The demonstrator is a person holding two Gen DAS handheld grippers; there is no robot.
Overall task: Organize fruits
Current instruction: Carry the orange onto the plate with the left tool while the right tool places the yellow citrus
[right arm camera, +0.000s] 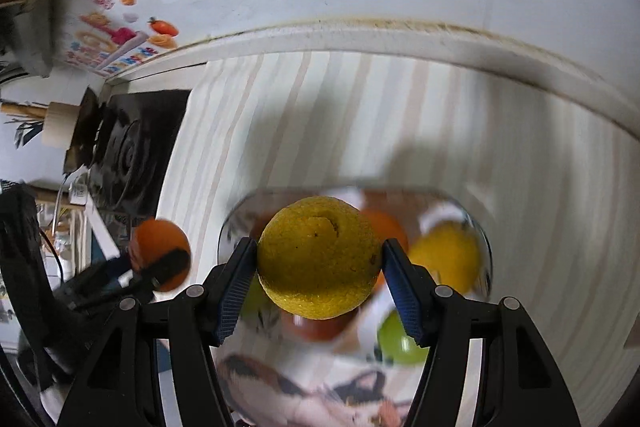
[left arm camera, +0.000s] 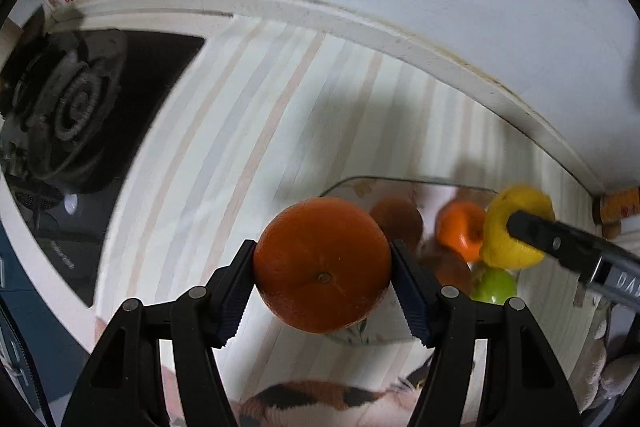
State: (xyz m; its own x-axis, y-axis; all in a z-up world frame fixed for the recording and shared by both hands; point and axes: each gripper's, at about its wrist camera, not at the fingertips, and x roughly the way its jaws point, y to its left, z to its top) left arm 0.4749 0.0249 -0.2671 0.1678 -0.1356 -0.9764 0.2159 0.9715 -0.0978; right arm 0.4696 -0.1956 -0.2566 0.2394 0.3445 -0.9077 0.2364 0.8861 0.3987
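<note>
Left wrist view, left tongs: closed tight on an orange, one pad on each side.
Left wrist view, glass bowl: it sits on the striped table, behind the orange and a bit to its right. Fruit lies inside.
Left wrist view, right tongs: they come in from the right and hold a yellow fruit above the bowl's right side.
Right wrist view, right tongs: closed tight on the yellow fruit, right over the glass bowl.
Right wrist view, orange: held left of the bowl, outside its rim.
Nearer tongs: my guess is the right ones, already over the bowl. The orange must go right to reach it.
</note>
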